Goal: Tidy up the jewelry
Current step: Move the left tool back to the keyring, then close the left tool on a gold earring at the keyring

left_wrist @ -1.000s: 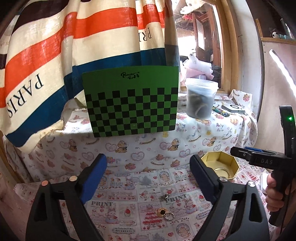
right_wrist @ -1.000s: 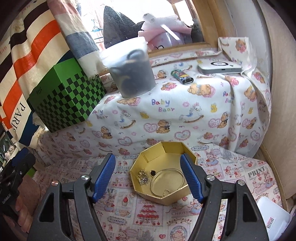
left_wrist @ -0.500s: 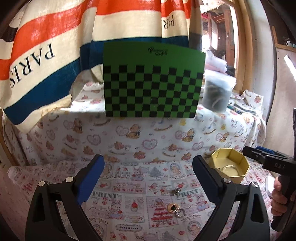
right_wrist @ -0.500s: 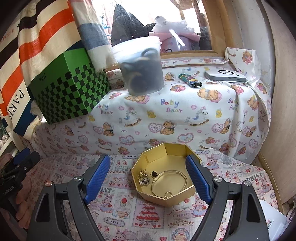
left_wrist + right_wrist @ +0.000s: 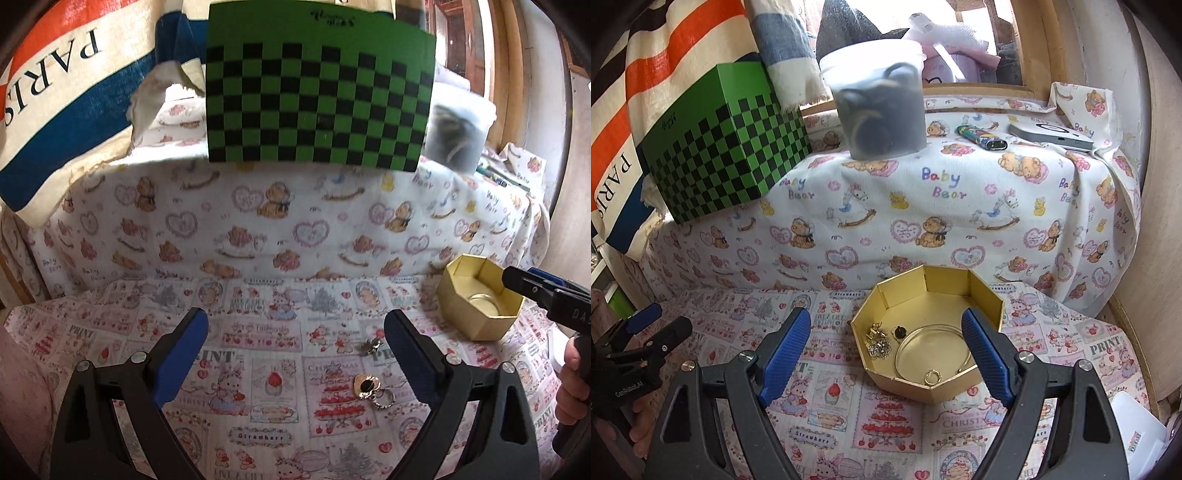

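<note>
The gold pendant lies on the counter right of centre inside the wide-open, empty left tool, nearest it.

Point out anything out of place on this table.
Three jewelry pieces lie loose on the printed cloth instead of in the gold octagonal box: a small silver piece, a gold piece with a dark centre and a sparkly ring touching it. Nothing looks spilled or damaged.

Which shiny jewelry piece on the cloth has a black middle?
The gold piece nearest the camera has the dark centre. The silvery ring touches it, and the small silvery cluster lies farther back.
</note>
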Demonstrator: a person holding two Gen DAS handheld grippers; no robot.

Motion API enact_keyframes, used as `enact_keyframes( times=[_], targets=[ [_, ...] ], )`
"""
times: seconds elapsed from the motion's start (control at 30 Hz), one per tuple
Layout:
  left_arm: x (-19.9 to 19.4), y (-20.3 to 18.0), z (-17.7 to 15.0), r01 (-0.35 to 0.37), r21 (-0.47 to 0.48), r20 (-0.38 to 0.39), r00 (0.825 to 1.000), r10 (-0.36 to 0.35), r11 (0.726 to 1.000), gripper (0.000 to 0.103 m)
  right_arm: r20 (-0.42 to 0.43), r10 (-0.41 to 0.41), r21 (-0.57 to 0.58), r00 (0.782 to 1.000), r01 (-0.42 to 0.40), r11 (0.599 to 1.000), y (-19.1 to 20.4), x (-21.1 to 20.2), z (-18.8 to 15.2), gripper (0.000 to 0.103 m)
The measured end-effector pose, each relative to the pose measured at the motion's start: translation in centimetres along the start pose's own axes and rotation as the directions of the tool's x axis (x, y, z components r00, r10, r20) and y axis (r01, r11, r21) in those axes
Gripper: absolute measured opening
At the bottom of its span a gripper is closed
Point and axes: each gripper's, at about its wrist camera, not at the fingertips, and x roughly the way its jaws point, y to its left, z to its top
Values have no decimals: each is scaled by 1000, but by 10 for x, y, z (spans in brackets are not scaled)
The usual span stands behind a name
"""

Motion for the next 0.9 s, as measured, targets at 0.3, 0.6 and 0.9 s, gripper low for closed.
enact_keyframes(
  times=[0.3,0.6,0.9],
  targets=[
    [5,12,0,3,-16,-17,1000,-4,1000,95,-18,3,-23,1000,-3,1000,7,5,-3,85],
    [19,-8,-9,110,19,-150,983,-106,994,88,-28,1,-34,1000,-2,999,9,6,-3,85],
    [28,-28,-18,192,53,-215,961,-176,980,47,-39,-3,-37,999,1,999,10,8,-4,85]
  ],
)
